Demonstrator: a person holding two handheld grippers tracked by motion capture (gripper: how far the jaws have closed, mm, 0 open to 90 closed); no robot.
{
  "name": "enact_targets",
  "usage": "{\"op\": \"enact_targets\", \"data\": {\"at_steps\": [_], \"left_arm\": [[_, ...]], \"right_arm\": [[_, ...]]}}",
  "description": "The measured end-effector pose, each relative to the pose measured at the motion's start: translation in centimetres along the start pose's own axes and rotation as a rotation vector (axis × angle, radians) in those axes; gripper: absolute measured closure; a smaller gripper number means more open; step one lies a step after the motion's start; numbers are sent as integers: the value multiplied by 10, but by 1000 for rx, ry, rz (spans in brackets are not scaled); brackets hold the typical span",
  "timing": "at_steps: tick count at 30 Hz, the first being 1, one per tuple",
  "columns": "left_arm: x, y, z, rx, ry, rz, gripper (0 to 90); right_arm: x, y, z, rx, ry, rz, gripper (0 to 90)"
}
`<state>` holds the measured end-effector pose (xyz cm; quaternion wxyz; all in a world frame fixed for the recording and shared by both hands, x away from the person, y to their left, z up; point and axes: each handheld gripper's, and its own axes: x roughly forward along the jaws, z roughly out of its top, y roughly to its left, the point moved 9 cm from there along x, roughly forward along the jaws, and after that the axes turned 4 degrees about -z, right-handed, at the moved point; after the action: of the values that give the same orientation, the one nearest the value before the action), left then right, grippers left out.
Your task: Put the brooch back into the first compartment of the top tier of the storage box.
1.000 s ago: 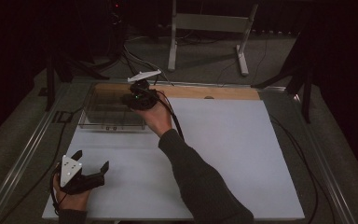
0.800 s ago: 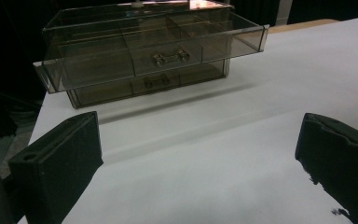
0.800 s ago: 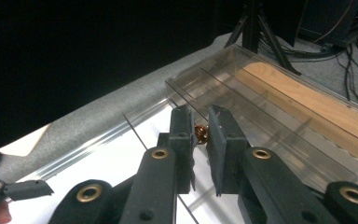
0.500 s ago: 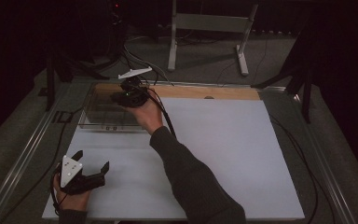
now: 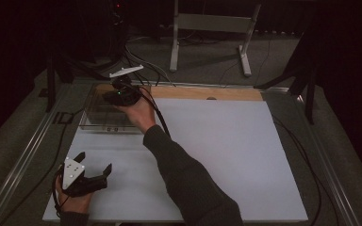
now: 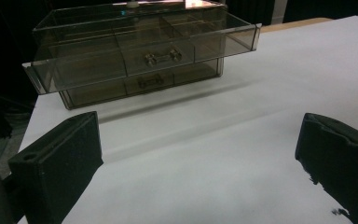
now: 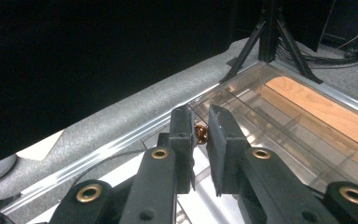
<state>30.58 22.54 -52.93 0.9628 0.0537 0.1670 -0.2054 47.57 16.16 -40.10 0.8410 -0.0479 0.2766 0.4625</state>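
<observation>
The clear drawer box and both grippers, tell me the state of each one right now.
Clear drawer box: upright on the white table, top drawer pulled out, lower drawer shut.
Left gripper: open, holding nothing, low over the table.
Right gripper: over the box, jaws nearly closed around a small brass-coloured knob.

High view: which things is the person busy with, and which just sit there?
In use: right gripper, pinching the small brass knob on the clear drawer box.
Just there: left gripper, open at the white table; metal stand; floor cables.
</observation>
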Motion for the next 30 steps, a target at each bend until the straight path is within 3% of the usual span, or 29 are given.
{"op": "enact_targets", "data": {"at_steps": [12,22,30], "left_arm": [[1,-2,1,-14,-6,-8,11],[1,-5,3,-13,-13,-16,11],[0,-6,4,-13,-19,-18,11]], "right_arm": [[12,5,6,4,1,11,810],[26,17,8,-46,19,4,809],[31,18,5,-30,24,9,808]]}}
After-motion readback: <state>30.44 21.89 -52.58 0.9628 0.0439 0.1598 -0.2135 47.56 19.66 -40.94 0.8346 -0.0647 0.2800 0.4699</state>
